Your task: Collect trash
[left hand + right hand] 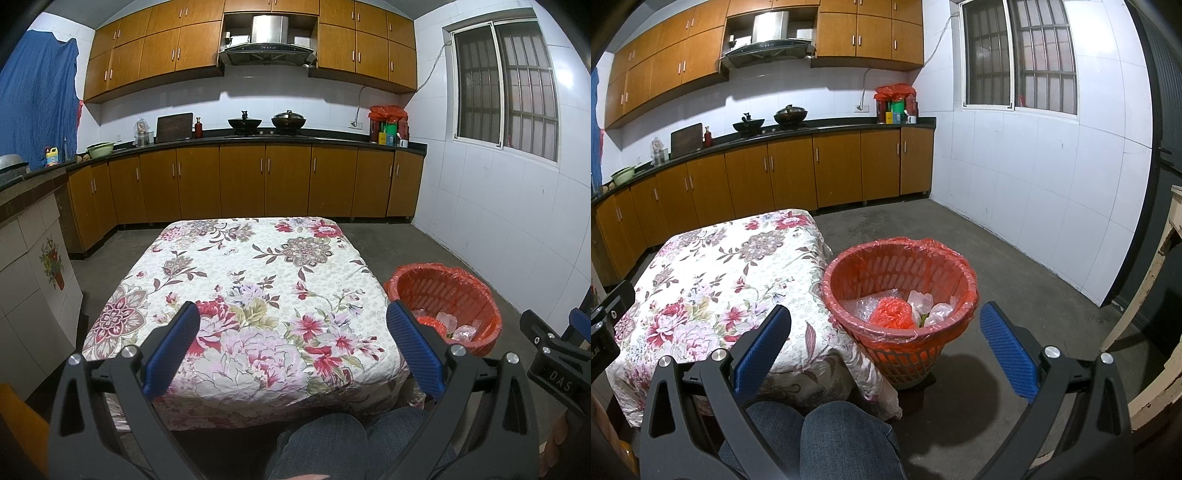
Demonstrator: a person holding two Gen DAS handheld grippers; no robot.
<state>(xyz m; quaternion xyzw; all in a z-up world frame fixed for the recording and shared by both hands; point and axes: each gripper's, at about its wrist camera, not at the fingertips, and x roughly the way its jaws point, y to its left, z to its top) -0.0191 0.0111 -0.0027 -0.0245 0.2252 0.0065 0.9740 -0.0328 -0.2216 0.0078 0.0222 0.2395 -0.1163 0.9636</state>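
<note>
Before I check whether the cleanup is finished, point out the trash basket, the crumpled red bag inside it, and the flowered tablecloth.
trash basket [956, 263]: right wrist view, far right rim.
crumpled red bag [891, 314]: right wrist view, its middle.
flowered tablecloth [251, 280]: left wrist view, centre of the top.

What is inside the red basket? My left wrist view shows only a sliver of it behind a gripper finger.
Observer: In the right wrist view the basket holds a crumpled red bag, clear bubble wrap and clear plastic pieces.
Operator: Is it lined?
Observer: Yes, a red plastic liner folds over the rim.
Operator: Does the right hand-held gripper hold anything?
Observer: No, the right hand-held gripper is open and empty, hanging over the basket's near rim.
</note>
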